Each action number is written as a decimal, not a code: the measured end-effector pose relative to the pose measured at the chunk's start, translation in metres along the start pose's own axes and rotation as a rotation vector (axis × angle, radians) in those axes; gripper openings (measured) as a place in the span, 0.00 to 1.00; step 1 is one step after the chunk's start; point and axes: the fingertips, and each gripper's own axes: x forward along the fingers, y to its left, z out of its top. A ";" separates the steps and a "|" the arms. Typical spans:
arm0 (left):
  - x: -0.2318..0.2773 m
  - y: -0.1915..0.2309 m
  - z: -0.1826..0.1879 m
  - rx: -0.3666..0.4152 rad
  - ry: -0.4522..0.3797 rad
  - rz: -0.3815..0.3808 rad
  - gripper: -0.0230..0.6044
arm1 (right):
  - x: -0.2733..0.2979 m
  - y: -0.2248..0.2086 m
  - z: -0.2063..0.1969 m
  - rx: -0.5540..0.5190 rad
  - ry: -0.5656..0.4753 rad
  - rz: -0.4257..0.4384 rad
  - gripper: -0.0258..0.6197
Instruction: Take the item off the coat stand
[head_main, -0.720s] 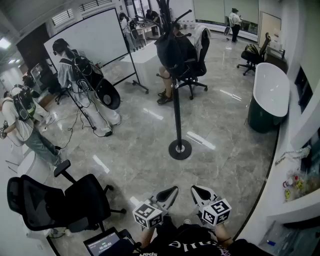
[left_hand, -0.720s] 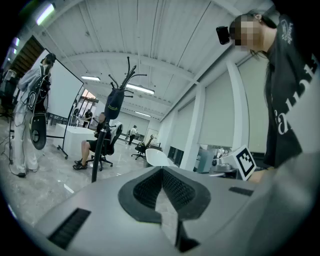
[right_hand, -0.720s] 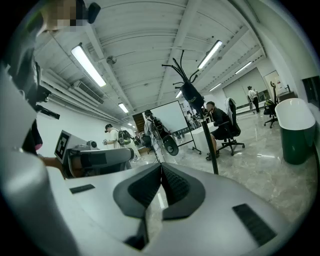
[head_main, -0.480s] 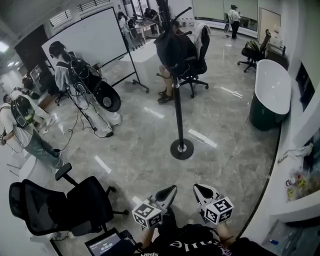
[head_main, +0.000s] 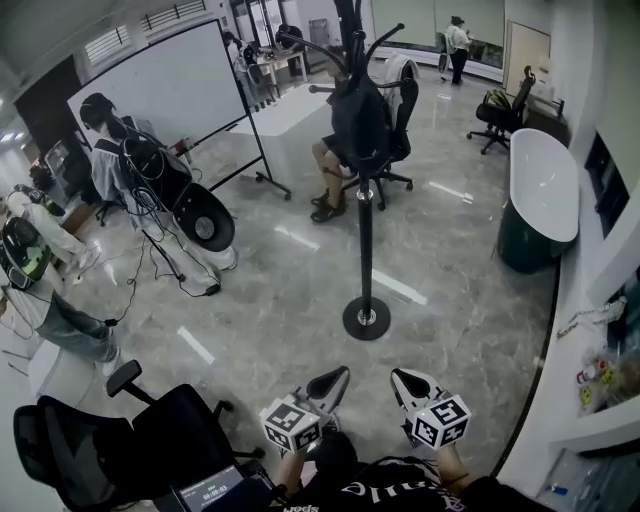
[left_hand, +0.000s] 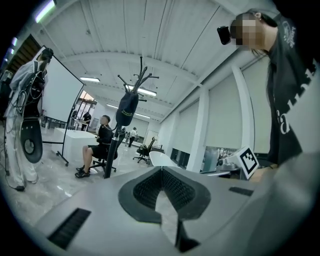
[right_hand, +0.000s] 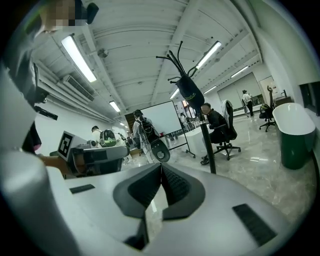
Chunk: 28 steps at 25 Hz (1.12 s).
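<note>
A black coat stand (head_main: 365, 240) with a round base rises from the marble floor ahead of me. A dark bag (head_main: 358, 125) hangs from its upper hooks; it also shows as a dark bag (left_hand: 127, 109) in the left gripper view and a dark bag (right_hand: 190, 90) in the right gripper view. My left gripper (head_main: 333, 382) and right gripper (head_main: 407, 385) are held low near my body, well short of the stand. Both have their jaws closed together with nothing between them.
A black office chair (head_main: 140, 430) stands at my near left. People with gear stand by a whiteboard (head_main: 165, 85) at far left. A person sits on a chair behind the stand. A white-and-green tub (head_main: 540, 195) sits at right, a counter edge (head_main: 590, 420) beside me.
The view has shifted forward and left: the stand sits slightly nearer and more upright in frame. Both grippers stay low and shut, almost unmoved.
</note>
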 end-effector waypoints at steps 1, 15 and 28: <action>-0.002 0.013 0.009 0.001 0.005 -0.012 0.04 | 0.017 0.004 0.006 -0.001 -0.006 -0.004 0.07; -0.004 0.179 0.058 -0.014 0.011 -0.141 0.04 | 0.195 0.024 0.068 -0.065 -0.053 -0.098 0.07; 0.029 0.221 0.061 -0.074 0.035 -0.223 0.04 | 0.245 -0.049 0.249 -0.288 -0.228 -0.246 0.07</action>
